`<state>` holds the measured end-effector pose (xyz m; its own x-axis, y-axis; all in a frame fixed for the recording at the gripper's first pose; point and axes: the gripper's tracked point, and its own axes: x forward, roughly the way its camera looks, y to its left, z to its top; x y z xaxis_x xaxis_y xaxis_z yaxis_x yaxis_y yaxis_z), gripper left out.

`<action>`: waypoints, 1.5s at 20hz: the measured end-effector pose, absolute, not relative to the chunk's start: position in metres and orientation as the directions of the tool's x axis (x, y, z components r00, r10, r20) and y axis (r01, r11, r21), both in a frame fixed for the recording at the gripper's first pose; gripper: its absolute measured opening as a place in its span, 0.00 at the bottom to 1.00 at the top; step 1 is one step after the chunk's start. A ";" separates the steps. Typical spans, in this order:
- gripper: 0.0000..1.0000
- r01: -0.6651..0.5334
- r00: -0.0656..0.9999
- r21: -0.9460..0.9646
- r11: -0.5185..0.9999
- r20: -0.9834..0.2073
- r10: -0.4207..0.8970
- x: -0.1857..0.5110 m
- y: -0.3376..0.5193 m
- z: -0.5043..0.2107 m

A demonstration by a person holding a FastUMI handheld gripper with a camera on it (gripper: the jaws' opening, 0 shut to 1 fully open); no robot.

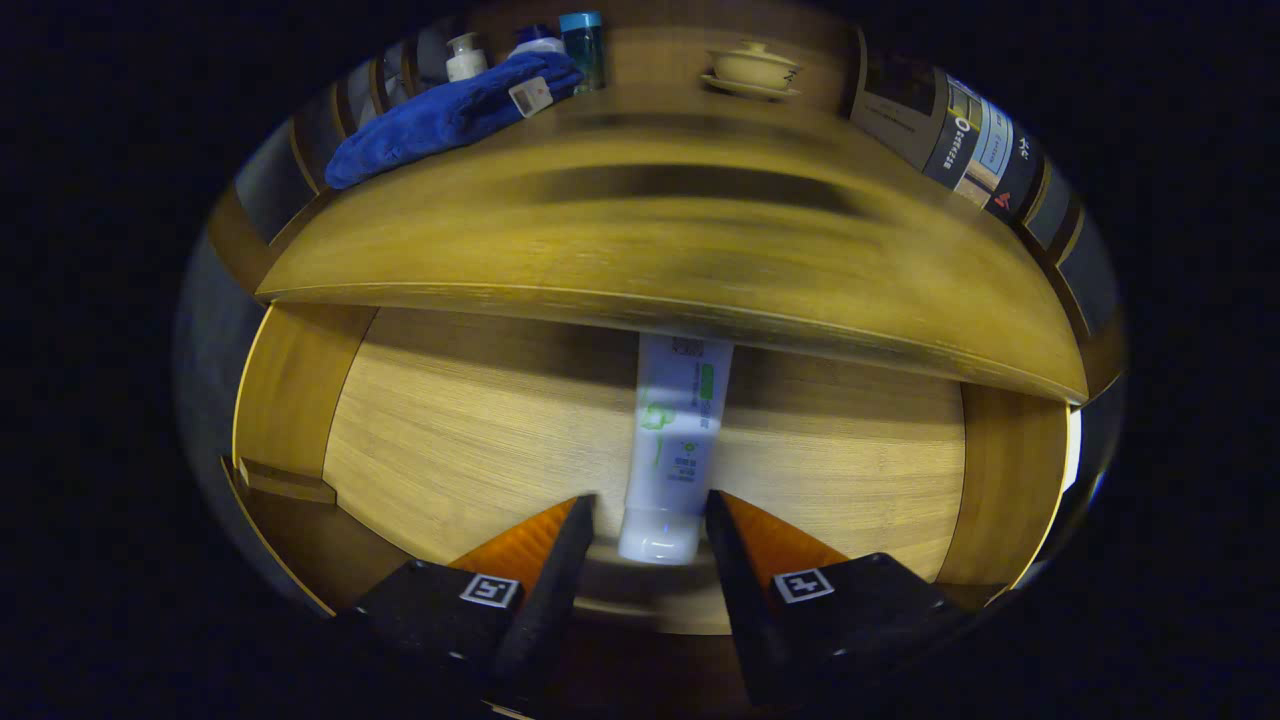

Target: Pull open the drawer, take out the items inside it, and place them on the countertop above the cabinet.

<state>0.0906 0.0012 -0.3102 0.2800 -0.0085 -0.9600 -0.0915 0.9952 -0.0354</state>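
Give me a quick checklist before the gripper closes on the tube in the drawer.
1. Drawer pulled open: ok.
2. Tube cap end between the fingers: ok.
3. Gripper open wider than the tube: ok.
4. Fingers touching the tube: not ok, gaps on both sides.
5. Tube's far end free under the countertop: cannot tell, it's hidden.
6. Bare countertop beside the towel: ok.
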 end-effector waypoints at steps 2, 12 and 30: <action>0.59 -0.085 0.278 -0.018 0.996 -0.960 0.007 0.096 0.000 -0.310; 0.45 -0.084 0.409 0.120 0.989 -0.901 0.144 0.140 0.022 -0.223; 0.45 -0.311 0.406 0.268 0.912 -0.830 0.383 0.092 0.090 -0.115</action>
